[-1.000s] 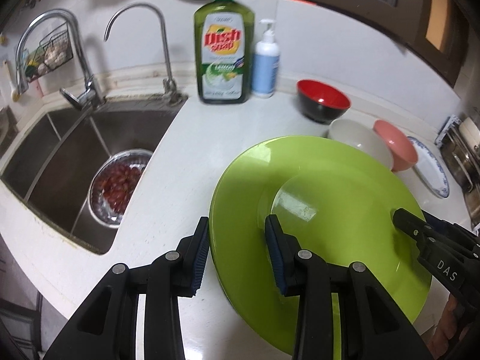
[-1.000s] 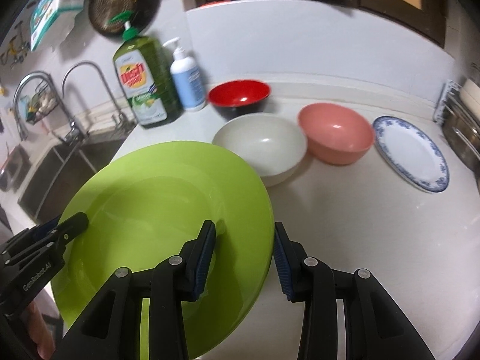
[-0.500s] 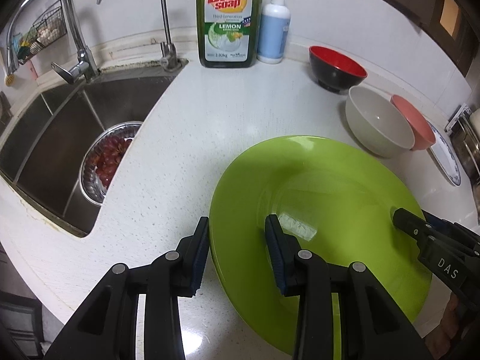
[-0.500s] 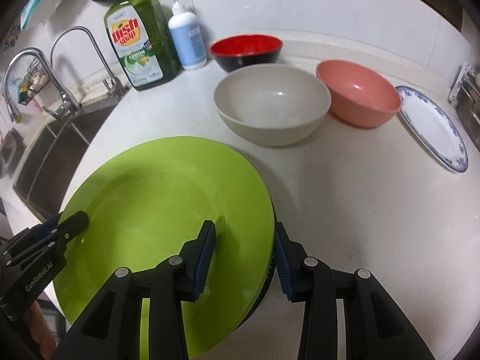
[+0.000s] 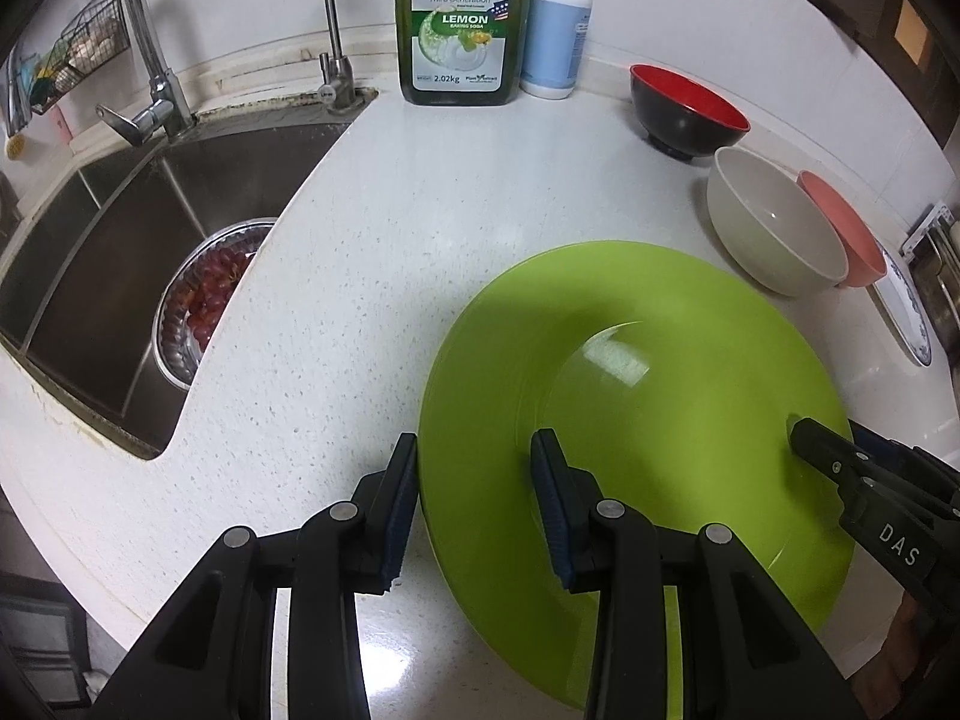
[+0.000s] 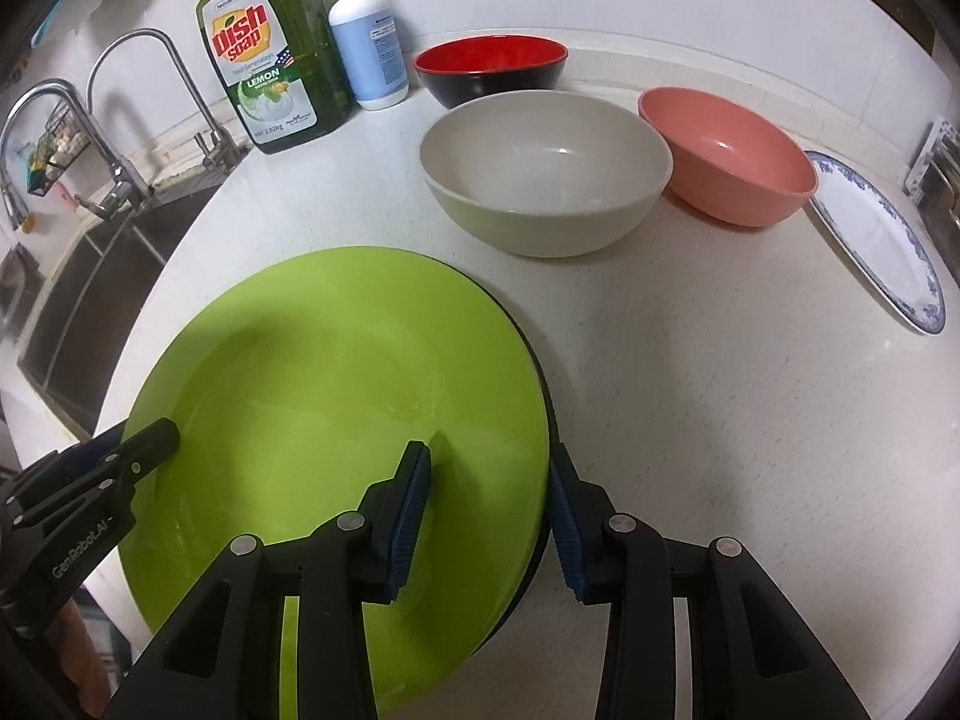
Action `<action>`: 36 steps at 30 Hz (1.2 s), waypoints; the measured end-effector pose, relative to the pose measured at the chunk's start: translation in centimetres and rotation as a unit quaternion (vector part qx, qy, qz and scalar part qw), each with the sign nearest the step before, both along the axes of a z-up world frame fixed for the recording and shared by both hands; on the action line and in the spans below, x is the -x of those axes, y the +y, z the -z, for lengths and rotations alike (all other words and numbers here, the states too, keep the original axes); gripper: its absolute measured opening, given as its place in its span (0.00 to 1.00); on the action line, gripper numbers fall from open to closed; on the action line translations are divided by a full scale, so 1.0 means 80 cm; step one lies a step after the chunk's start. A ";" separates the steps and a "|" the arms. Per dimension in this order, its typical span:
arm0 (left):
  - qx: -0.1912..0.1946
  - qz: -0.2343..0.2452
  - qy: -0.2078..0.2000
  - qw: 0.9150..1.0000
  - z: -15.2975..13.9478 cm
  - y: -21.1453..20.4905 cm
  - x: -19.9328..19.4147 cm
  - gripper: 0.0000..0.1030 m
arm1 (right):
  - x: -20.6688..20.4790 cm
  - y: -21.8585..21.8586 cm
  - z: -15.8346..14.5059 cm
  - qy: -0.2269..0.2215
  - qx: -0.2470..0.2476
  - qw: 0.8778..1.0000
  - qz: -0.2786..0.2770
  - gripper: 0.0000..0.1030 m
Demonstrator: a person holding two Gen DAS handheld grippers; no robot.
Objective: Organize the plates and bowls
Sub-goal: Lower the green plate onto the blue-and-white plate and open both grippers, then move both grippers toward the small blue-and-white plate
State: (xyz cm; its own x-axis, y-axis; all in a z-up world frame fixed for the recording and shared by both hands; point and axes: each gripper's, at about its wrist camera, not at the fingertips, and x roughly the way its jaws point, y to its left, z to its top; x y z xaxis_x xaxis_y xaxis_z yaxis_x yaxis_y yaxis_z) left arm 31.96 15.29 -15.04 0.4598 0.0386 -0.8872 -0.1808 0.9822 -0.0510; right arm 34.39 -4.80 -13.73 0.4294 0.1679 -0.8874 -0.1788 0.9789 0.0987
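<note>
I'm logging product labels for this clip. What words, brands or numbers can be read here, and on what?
"Dish soap", "Third Generation", "LEMON", "2.02kg": green dish soap bottle.
"DAS": side of the right gripper, seen from the left wrist.
"GenRobot.AI": side of the left gripper, seen from the right wrist.
Too small or blurred: the bottle's other small print and the label of the white pump bottle.

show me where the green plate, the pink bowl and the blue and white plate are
green plate (image 6: pixel 312 396): right wrist view, on its shallow centre.
pink bowl (image 6: pixel 729 156): right wrist view, on the inside wall.
blue and white plate (image 6: pixel 870 228): right wrist view, on its white middle.
</note>
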 end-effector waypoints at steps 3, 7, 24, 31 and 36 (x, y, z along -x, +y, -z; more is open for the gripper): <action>-0.005 0.003 0.005 1.000 0.002 -0.001 0.000 0.37 | 0.000 0.001 0.000 -0.001 0.002 1.000 -0.002 0.39; -0.028 0.009 -0.002 1.000 -0.001 -0.007 0.000 0.35 | 0.001 0.001 0.001 -0.003 0.004 1.000 -0.006 0.39; -0.047 0.064 -0.082 0.993 -0.073 -0.068 -0.009 0.72 | 0.009 -0.047 -0.039 -0.050 -0.025 0.998 0.028 0.55; -0.050 0.105 -0.130 0.985 -0.112 -0.127 -0.020 0.89 | 0.016 -0.103 -0.069 -0.087 -0.023 0.994 0.067 0.60; -0.043 0.142 -0.151 0.977 -0.133 -0.177 -0.034 0.90 | 0.016 -0.145 -0.086 -0.109 -0.018 0.989 0.097 0.63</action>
